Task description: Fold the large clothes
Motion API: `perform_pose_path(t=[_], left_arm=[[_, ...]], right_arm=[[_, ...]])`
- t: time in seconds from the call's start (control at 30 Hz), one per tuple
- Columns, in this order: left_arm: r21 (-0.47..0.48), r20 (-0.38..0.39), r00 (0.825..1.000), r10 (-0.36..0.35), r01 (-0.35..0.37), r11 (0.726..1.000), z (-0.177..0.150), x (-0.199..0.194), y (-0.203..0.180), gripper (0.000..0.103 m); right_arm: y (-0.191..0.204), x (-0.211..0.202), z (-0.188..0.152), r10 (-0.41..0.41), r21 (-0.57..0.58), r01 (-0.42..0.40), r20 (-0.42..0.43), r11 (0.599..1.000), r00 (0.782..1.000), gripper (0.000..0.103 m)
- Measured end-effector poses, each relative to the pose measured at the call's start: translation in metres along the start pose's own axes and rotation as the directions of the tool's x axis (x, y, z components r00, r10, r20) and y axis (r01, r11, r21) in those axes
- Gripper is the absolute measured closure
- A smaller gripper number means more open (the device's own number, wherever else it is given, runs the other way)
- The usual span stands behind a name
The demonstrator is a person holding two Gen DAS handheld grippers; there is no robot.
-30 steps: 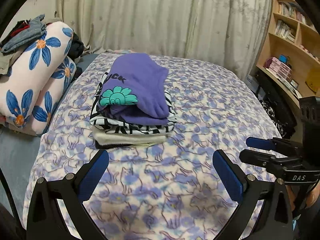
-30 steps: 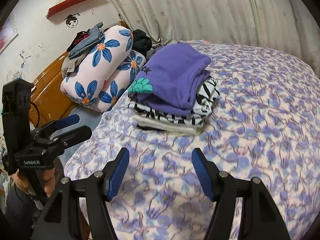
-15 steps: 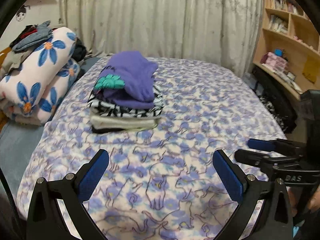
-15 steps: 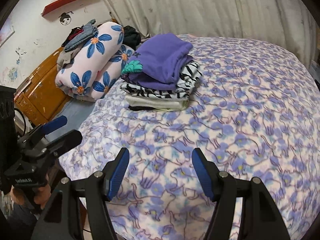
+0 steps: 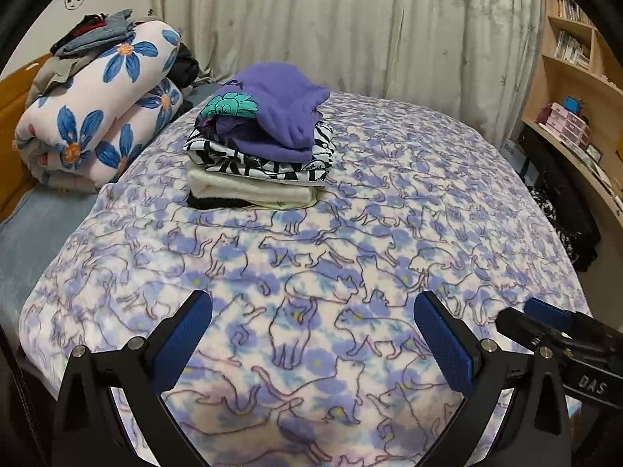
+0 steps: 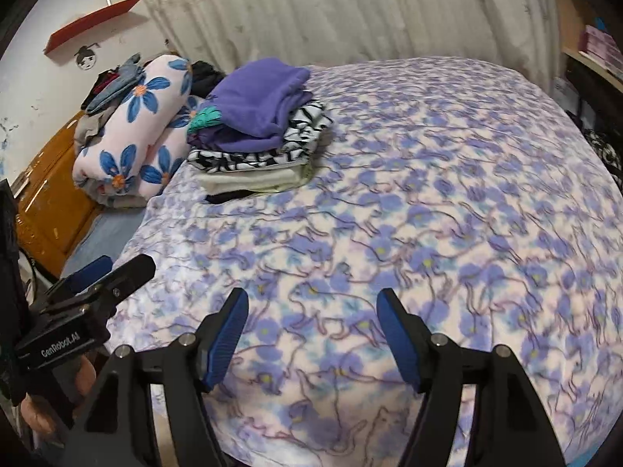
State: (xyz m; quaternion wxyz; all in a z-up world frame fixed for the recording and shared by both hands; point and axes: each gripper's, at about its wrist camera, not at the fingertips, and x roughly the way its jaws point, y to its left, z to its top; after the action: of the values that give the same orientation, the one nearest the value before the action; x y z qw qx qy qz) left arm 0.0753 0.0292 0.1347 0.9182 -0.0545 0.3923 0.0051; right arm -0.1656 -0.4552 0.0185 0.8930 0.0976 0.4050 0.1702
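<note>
A stack of folded clothes [image 5: 261,155] sits on the far left part of the bed, with a purple garment [image 5: 280,113] on top, a black-and-white one, a cream one and a black one under it. It also shows in the right wrist view [image 6: 257,144]. My left gripper [image 5: 311,334] is open and empty, held over the near part of the bed, well short of the stack. My right gripper [image 6: 313,330] is open and empty too, over the bed's near edge. Each gripper shows at the side of the other's view.
The bed is covered by a purple cat-print blanket [image 5: 389,233]. A rolled flower-print quilt [image 5: 101,116] with loose clothes on top lies at the left. A curtain hangs behind. Wooden shelves [image 5: 576,89] stand at the right, and an orange headboard [image 6: 50,194] at the left.
Both grippers have drawn back from the stack toward the bed's near edge, so the stack looks farther away. Both stayed open and empty.
</note>
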Motion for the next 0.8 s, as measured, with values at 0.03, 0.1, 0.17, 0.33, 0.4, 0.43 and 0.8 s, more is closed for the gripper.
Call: perform_pose_path(t=[0.03,0.1,0.17,0.33,0.4,0.43,0.8], left_arm=[[-0.002,-0.003,1.0,0.006,-0.006,1.0,-0.005,0.001,-0.002,0.0],[-0.005,-0.013,1.0,0.01,-0.011,1.0,-0.012,0.005,-0.005,0.0],[-0.004,-0.034,0.999,0.018,-0.018,1.0,-0.023,0.01,-0.009,0.0],[-0.002,-0.088,0.996,0.011,-0.012,1.0,-0.042,0.02,-0.016,0.0],[-0.004,-0.102,0.995,0.005,-0.005,1.0,-0.048,0.021,-0.019,0.0],[0.0,-0.11,0.994,0.003,-0.003,1.0,-0.052,0.022,-0.022,0.0],[0.029,-0.102,0.995,0.014,-0.011,1.0,-0.06,0.019,-0.032,0.0]], right_arm=[[-0.003,-0.001,-0.004,-0.014,0.009,0.014,0.003,1.0,1.0,0.031],[-0.01,-0.002,-0.013,-0.029,0.03,0.028,0.005,0.999,1.0,0.03],[-0.013,-0.002,-0.02,-0.03,0.036,0.03,-0.003,0.999,1.0,0.03],[-0.014,0.001,-0.035,-0.069,0.021,0.07,-0.014,0.997,0.997,0.03],[-0.014,0.003,-0.04,-0.086,0.017,0.086,-0.015,0.996,0.996,0.03],[-0.014,0.004,-0.042,-0.09,0.017,0.09,-0.017,0.996,0.996,0.03],[-0.016,0.006,-0.051,-0.094,0.028,0.094,-0.021,0.995,0.995,0.029]])
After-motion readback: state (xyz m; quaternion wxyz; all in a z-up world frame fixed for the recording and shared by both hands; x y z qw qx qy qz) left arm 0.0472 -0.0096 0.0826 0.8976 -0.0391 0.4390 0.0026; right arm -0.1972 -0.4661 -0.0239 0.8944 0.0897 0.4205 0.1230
